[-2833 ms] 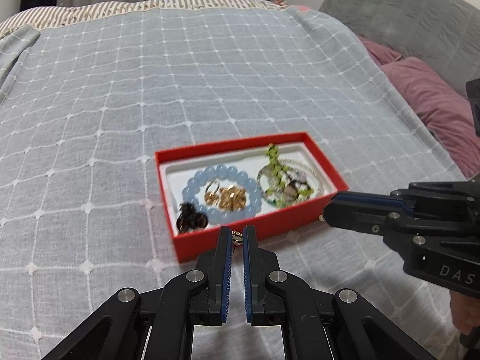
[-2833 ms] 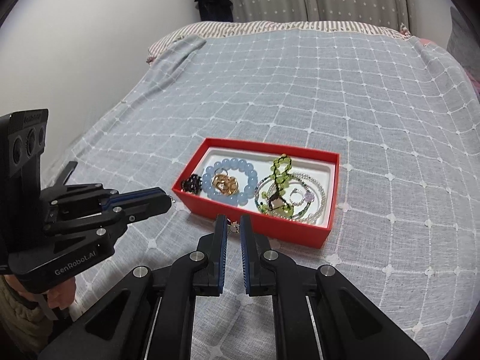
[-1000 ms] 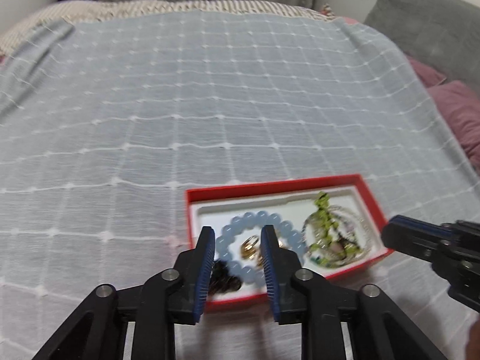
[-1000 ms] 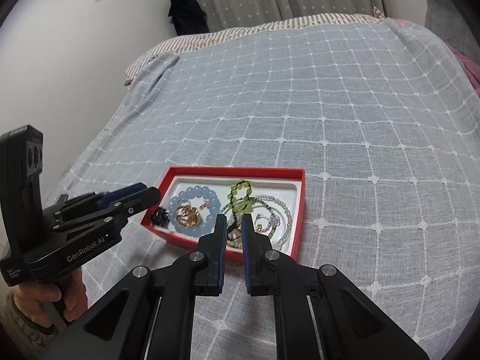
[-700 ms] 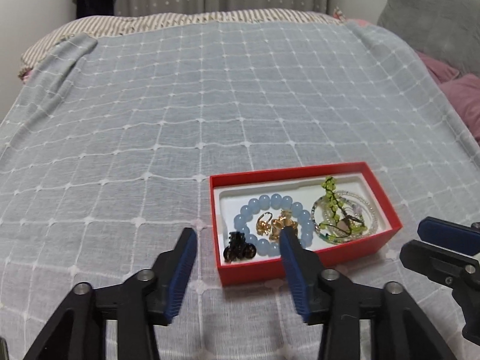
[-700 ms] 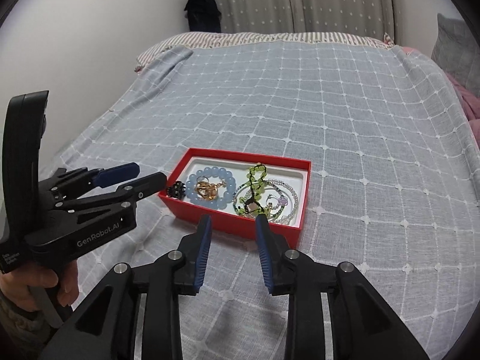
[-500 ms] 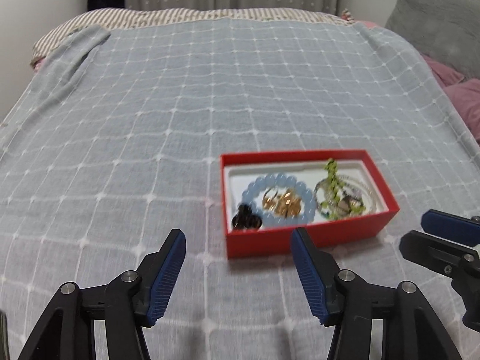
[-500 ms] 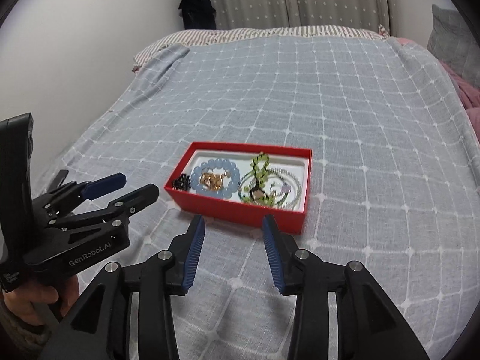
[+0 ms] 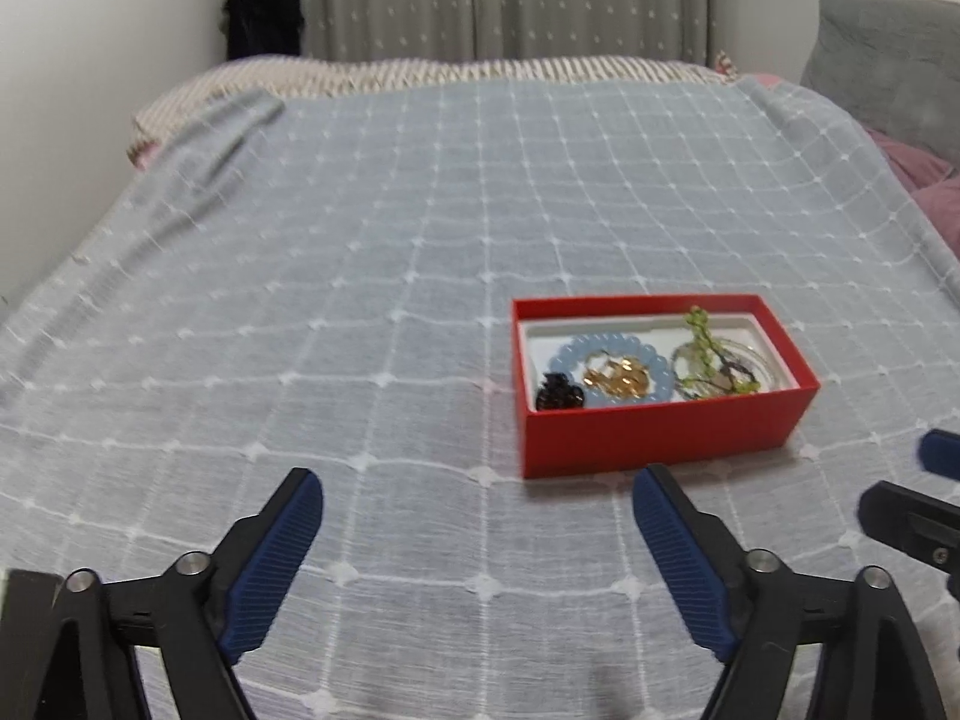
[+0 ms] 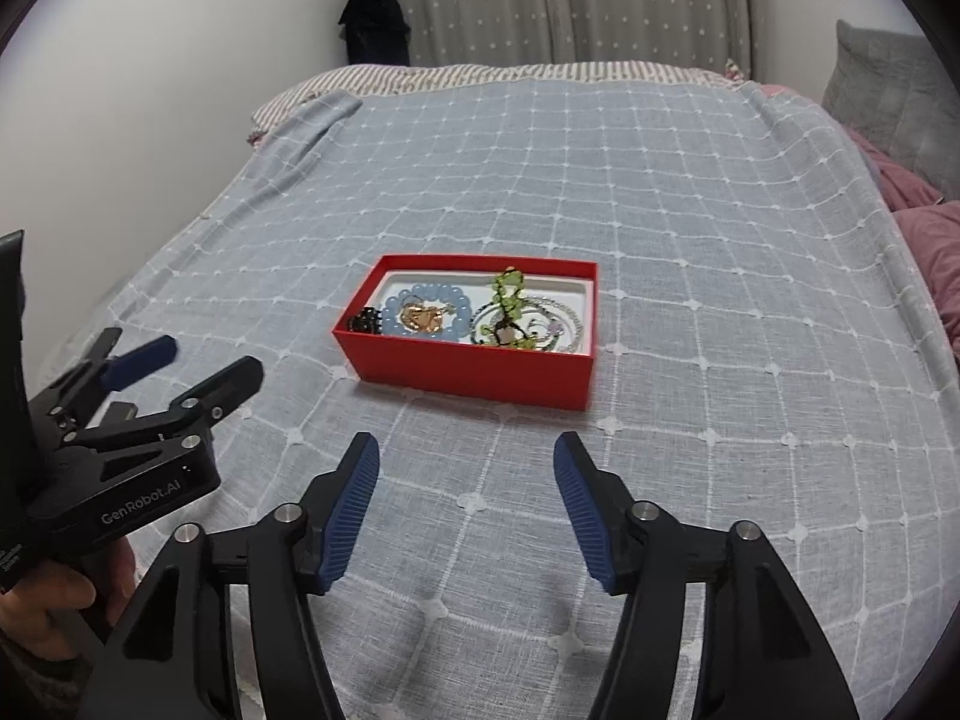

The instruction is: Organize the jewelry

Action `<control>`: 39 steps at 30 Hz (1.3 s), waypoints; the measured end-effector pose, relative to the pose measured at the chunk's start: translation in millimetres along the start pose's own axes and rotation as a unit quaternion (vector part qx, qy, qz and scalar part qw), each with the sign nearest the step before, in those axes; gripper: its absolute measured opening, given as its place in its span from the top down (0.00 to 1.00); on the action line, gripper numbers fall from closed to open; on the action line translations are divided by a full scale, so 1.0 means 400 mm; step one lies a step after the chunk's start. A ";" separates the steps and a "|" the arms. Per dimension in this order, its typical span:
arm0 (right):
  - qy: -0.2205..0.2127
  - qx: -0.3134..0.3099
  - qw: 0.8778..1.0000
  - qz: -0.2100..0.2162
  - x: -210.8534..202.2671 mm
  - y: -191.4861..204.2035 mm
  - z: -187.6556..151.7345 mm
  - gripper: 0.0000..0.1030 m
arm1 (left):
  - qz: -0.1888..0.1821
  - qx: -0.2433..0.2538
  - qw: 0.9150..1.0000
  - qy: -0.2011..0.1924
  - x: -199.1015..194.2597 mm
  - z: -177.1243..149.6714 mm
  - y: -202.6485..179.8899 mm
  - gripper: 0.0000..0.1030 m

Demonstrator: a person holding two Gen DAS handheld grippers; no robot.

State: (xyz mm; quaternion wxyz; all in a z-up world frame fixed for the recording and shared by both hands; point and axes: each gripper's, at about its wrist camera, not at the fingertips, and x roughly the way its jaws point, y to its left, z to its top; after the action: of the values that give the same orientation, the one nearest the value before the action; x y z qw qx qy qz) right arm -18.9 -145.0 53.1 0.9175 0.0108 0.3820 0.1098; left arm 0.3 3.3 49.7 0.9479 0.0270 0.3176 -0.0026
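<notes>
Box: the red box point(image 10: 474, 369) sits on my bed, on the grey checked blanket point(image 10: 690, 276), ahead of both tools.
Jewelry: a blue bead bracelet point(image 10: 425, 313), a gold piece point(image 10: 422, 316) inside its ring, a black clip point(image 10: 364, 321) at the left end, green beads point(image 10: 506, 291) and thin bangles point(image 10: 549, 315) to the right.
Left hand-held gripper point(image 9: 477, 564): jaws opening, wide apart, nothing between them, short of the box.
Right hand-held gripper point(image 10: 467, 507): jaws opening, holding nothing, blanket below.
Pillows point(image 10: 918, 210): pink, far right.
</notes>
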 end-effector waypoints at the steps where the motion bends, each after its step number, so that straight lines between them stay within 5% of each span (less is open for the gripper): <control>1: -0.001 0.004 1.000 -0.001 -0.004 -0.001 -0.004 0.33 | 0.005 0.002 1.000 -0.007 -0.006 -0.004 0.000 0.10; 7: -0.007 0.016 1.000 -0.009 -0.010 0.009 -0.017 0.26 | 0.012 -0.001 1.000 -0.025 -0.026 -0.021 0.013 0.05; 16: -0.003 0.030 0.999 -0.042 0.013 -0.002 -0.029 0.22 | 0.011 -0.004 1.000 0.001 0.001 -0.031 0.006 0.02; 21: 0.000 0.017 0.998 -0.052 0.018 0.015 -0.033 0.04 | 0.005 -0.008 1.000 0.014 0.007 -0.031 0.007 0.01; 39: -0.003 0.022 0.998 -0.061 0.013 0.007 -0.030 0.00 | 0.001 -0.013 1.000 0.023 0.013 -0.034 0.010 0.01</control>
State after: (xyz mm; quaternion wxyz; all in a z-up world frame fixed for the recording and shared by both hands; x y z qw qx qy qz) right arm -24.5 -142.0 41.3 0.9232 0.0084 0.3816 0.0452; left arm -3.7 8.3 36.0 0.9407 0.0149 0.3389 0.0033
